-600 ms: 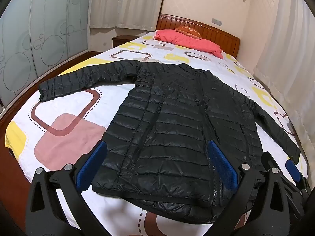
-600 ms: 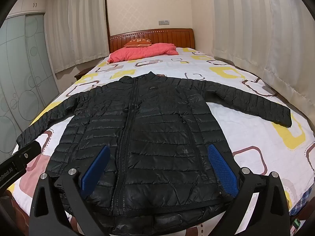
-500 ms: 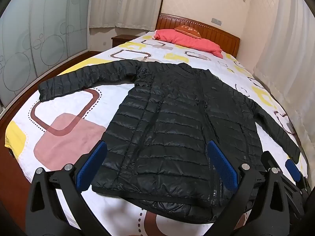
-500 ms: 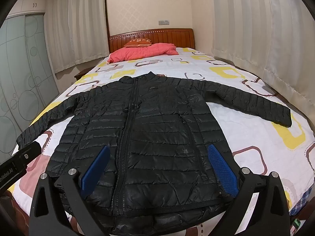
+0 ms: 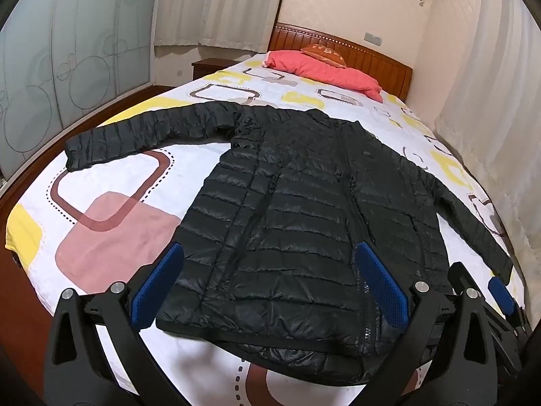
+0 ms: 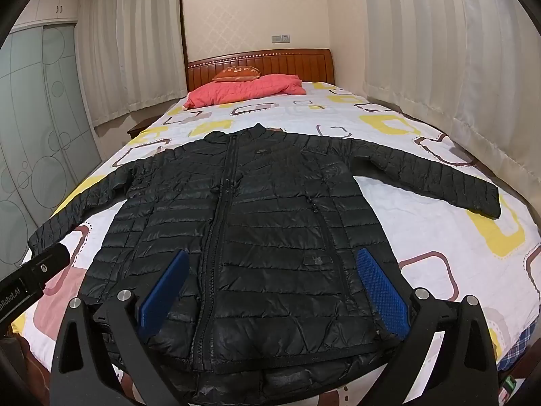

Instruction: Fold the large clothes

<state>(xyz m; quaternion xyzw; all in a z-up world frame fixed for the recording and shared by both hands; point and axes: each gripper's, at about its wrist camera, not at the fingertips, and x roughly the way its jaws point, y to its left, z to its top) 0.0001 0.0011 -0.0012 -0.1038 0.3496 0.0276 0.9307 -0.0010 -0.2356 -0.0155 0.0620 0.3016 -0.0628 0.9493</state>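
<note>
A black quilted puffer jacket (image 5: 304,209) lies flat and zipped on the bed, front up, collar towards the headboard, both sleeves spread out to the sides; it also shows in the right wrist view (image 6: 257,223). My left gripper (image 5: 267,284) is open and empty, hovering above the jacket's hem at the foot of the bed. My right gripper (image 6: 270,287) is open and empty, also above the hem. The right gripper's blue pad shows at the lower right of the left wrist view (image 5: 502,296).
The bed (image 5: 111,182) has a white sheet with yellow, pink and brown squares. A red quilt (image 6: 243,93) and an orange pillow (image 6: 236,73) lie by the wooden headboard (image 6: 287,64). Curtains hang on the right, glass wardrobe doors (image 5: 50,67) on the left.
</note>
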